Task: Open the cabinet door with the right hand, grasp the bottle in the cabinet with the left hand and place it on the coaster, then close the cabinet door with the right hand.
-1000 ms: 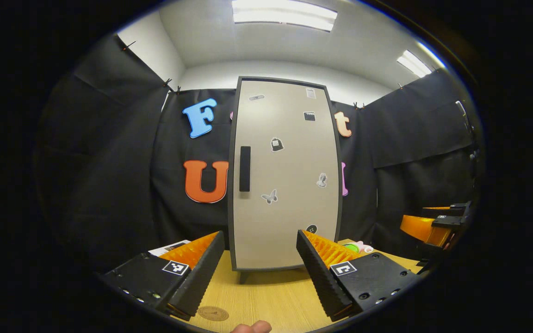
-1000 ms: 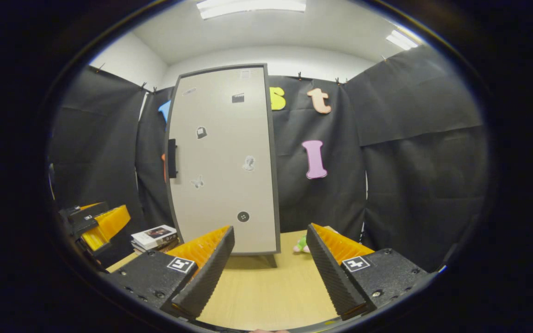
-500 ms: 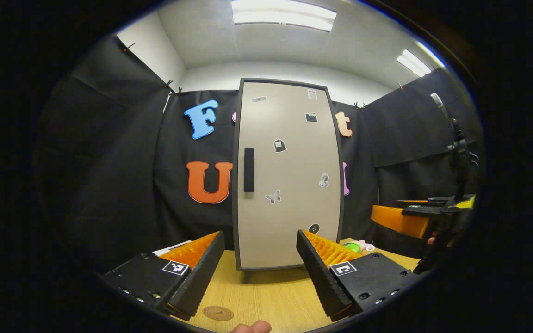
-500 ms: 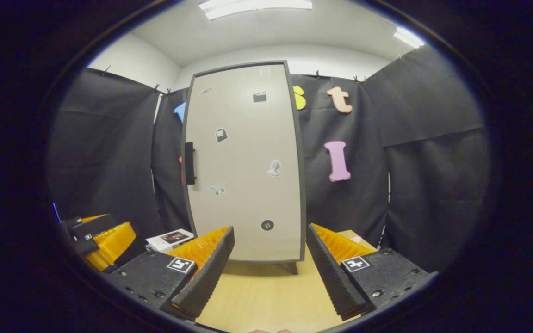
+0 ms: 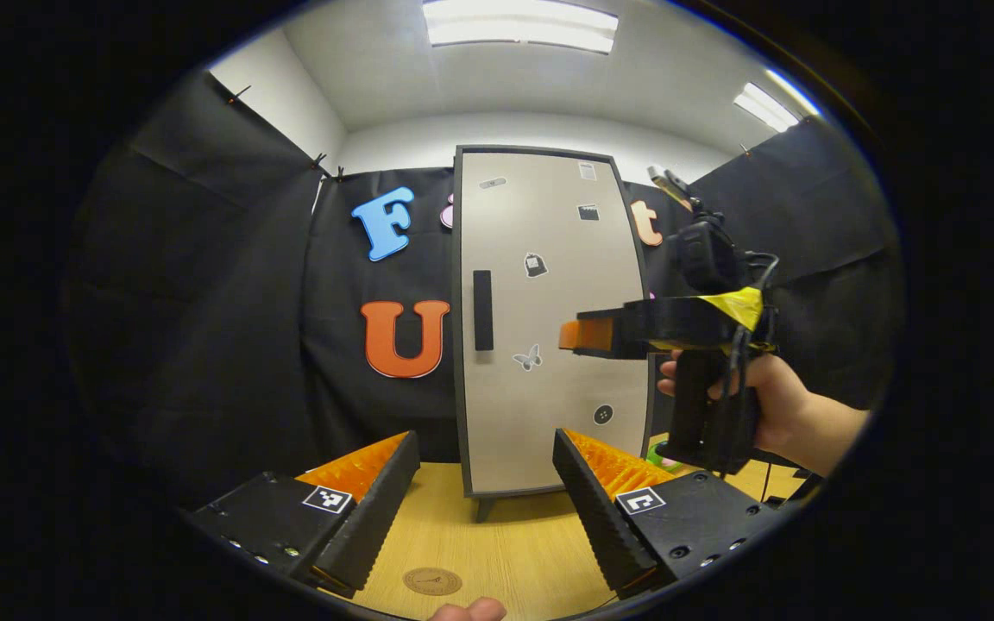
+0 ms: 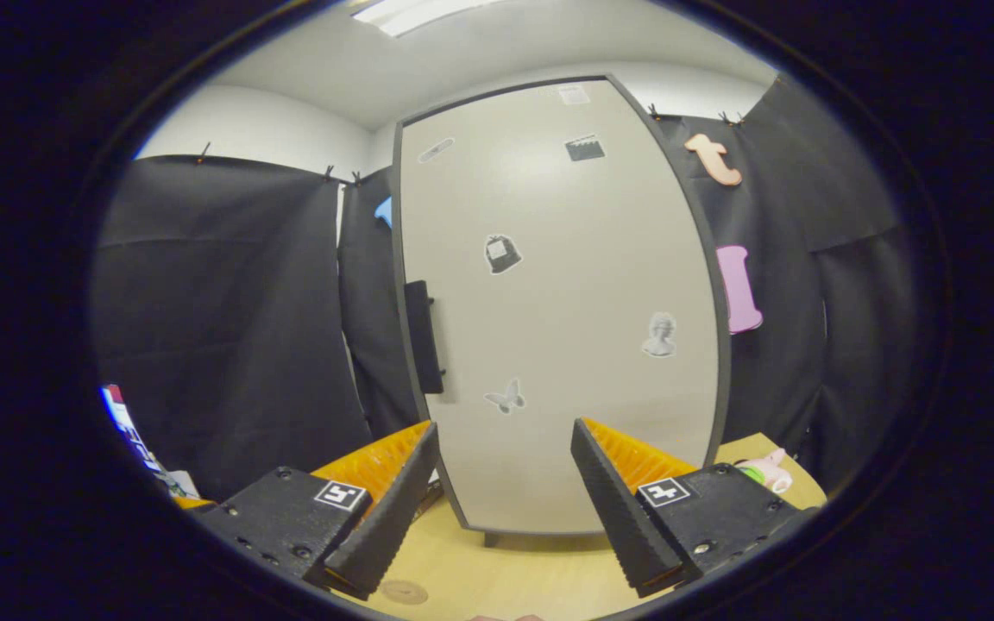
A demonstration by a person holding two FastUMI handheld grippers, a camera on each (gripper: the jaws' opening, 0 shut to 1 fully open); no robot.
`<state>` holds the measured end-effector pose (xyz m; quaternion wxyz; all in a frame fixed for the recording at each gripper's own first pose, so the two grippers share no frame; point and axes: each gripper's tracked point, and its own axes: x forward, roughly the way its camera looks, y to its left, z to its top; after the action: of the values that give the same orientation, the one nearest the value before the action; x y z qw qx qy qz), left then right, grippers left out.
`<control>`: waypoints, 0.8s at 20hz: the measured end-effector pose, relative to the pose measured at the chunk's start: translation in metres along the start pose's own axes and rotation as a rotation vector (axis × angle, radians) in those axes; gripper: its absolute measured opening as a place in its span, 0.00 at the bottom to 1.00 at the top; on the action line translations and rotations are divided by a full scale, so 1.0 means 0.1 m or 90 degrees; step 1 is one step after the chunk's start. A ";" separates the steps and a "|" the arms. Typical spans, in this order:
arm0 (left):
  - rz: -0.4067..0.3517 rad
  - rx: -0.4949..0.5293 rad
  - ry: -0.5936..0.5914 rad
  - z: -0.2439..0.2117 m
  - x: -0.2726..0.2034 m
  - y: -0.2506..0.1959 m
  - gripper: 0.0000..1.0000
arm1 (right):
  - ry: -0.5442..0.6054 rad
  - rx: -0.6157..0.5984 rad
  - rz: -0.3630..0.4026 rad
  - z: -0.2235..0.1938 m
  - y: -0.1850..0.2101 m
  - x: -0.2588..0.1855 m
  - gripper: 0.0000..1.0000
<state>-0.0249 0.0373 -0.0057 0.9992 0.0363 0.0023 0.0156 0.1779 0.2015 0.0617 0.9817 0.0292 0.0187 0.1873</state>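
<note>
Facing the shut cabinet door (image 6: 549,302), both wide claws hold nothing, coaster (image 5: 432,580) below.

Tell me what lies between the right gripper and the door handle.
Nothing: in the right gripper view, only air separates the open right gripper from the handle.

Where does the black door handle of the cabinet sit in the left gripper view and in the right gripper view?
Left gripper view: the handle is a vertical bar near the left edge of the shut cabinet door, just left of picture centre.
Right gripper view: the handle is on the door's left edge, left of centre, seen at an angle.
Shared landmark: the butterfly sticker, low and to the right of the handle.
</note>
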 end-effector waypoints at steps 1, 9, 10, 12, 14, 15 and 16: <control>-0.002 -0.001 0.002 -0.01 -0.01 0.00 0.95 | 0.001 -0.005 0.002 0.04 0.05 0.15 0.98; -0.013 -0.017 0.018 -0.11 -0.03 0.01 0.95 | -0.016 -0.072 0.011 0.29 0.55 1.01 0.98; -0.012 -0.020 0.019 -0.12 -0.03 0.03 0.95 | -0.017 -0.087 0.009 0.30 0.60 1.08 0.98; -0.010 -0.026 0.019 -0.11 -0.04 0.06 0.95 | -0.012 -0.112 -0.003 0.30 0.66 1.21 0.96; -0.004 -0.029 0.017 -0.12 -0.03 0.12 0.95 | -0.007 -0.132 -0.021 0.28 0.68 1.33 0.95; 0.000 -0.030 0.017 -0.12 -0.04 0.15 0.95 | -0.010 -0.136 -0.022 0.28 0.71 1.37 0.95; 0.002 -0.031 0.017 -0.14 -0.03 0.18 0.95 | -0.010 -0.138 -0.025 0.28 0.73 1.41 0.91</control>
<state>-0.0285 0.0557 -0.0181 0.9997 0.0115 0.0150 0.0180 0.2835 0.3198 0.0906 0.9828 -0.0758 -0.0088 0.1684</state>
